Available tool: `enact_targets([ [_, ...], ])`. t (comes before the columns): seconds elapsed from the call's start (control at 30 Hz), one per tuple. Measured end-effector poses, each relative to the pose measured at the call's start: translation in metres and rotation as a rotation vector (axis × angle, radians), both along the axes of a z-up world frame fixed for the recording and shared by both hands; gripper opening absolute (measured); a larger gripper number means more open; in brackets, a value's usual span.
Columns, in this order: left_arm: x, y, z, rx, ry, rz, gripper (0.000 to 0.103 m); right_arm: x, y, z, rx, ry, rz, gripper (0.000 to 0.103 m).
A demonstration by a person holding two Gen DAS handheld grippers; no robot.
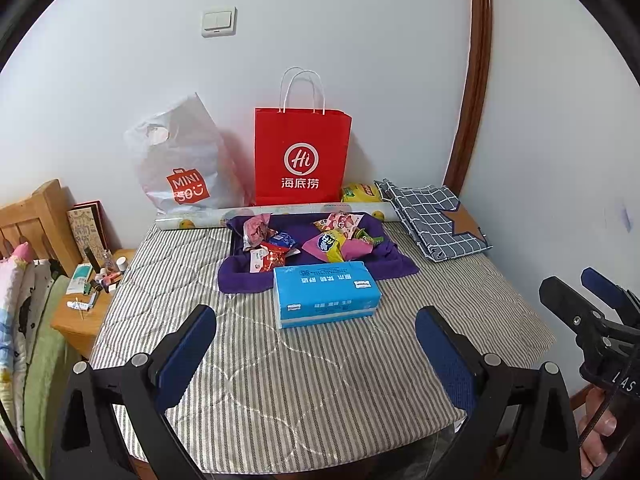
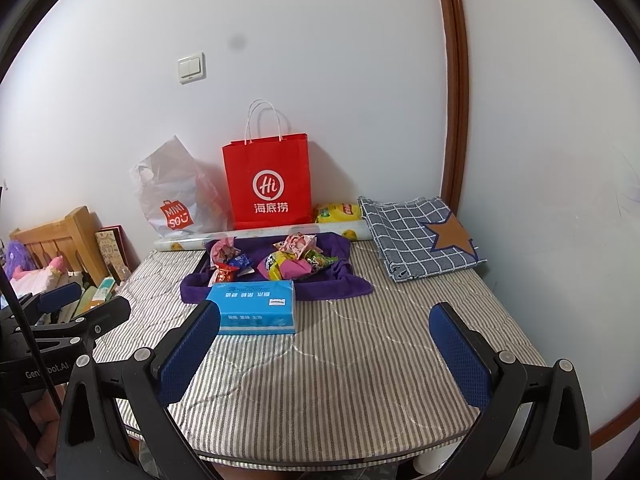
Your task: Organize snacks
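Several colourful snack packets (image 1: 304, 238) (image 2: 276, 258) lie heaped on a tray draped with a purple cloth (image 1: 240, 278) (image 2: 352, 284) near the table's back. A blue tissue pack (image 1: 326, 294) (image 2: 256, 308) lies just in front of them. My left gripper (image 1: 316, 328) hovers open over the near half of the striped tabletop, nothing between its blue pads. My right gripper (image 2: 324, 328) is open too, held at the same height to the right. Each gripper also shows at the edge of the other's view, the right gripper (image 1: 584, 292) and the left gripper (image 2: 84, 300).
A red paper bag (image 1: 302, 156) (image 2: 268, 180) and a white plastic bag (image 1: 180, 164) (image 2: 176, 196) stand against the wall. A patterned roll (image 1: 200, 218), a yellow packet (image 1: 360, 192) and a folded checked cloth (image 1: 432, 216) (image 2: 420, 236) lie at the back. A cluttered nightstand (image 1: 88, 296) stands left.
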State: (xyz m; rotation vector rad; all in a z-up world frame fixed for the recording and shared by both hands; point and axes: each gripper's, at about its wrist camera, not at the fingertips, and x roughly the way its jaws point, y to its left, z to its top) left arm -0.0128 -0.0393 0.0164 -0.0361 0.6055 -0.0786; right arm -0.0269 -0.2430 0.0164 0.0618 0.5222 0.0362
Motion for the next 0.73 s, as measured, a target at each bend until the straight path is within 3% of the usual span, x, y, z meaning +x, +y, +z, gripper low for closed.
enact_targets([
  [0.73,0.0034,0.0074,0.0028,0.001,-0.012,0.003,0.101,-0.0027,0.0028,-0.0007,-0.002,-0.015,0.024,0.103],
])
